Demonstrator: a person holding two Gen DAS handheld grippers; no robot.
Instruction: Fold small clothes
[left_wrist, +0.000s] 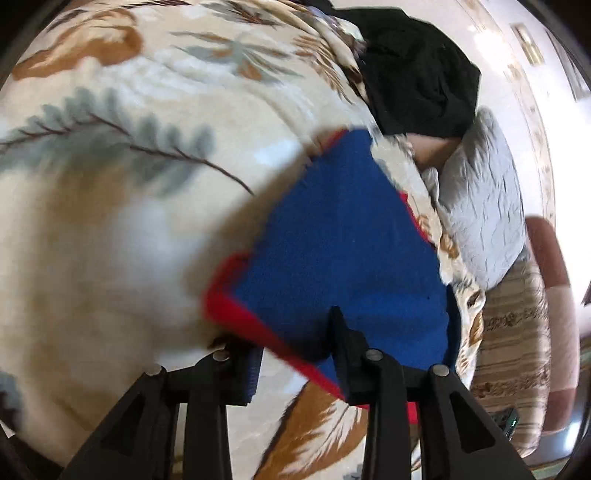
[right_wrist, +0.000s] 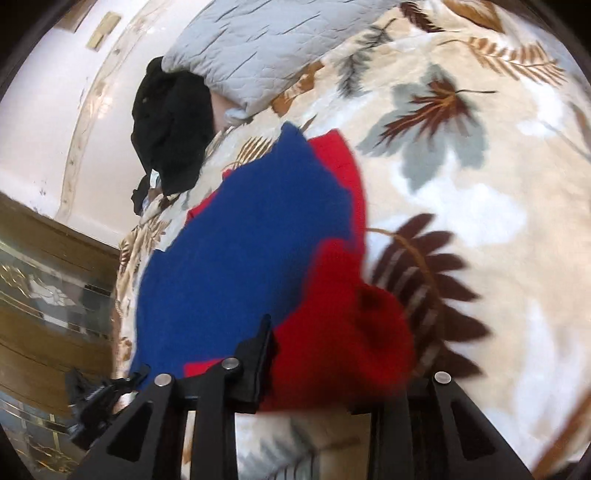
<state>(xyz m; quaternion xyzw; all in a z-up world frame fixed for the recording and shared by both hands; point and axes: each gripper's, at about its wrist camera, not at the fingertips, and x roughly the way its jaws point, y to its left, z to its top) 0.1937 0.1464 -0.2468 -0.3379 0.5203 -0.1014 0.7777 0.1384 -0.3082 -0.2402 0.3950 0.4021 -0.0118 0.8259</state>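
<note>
Both grippers are pointing down at a slant. The left gripper (left_wrist: 295, 343) is pinching the red-edged blue garment (left_wrist: 343, 243) between its fingers, jaws only partly apart. The right gripper (right_wrist: 332, 362) is doing the same; its right finger is buried under a red fold, so only the left finger (right_wrist: 258, 354) is showing.

The right gripper (right_wrist: 328, 354) pinches the red-and-blue knitted garment (right_wrist: 240, 258) over the cream leaf-patterned blanket (right_wrist: 480, 221); crumpled black clothing (right_wrist: 170, 129) lies at the blanket's far edge.
</note>
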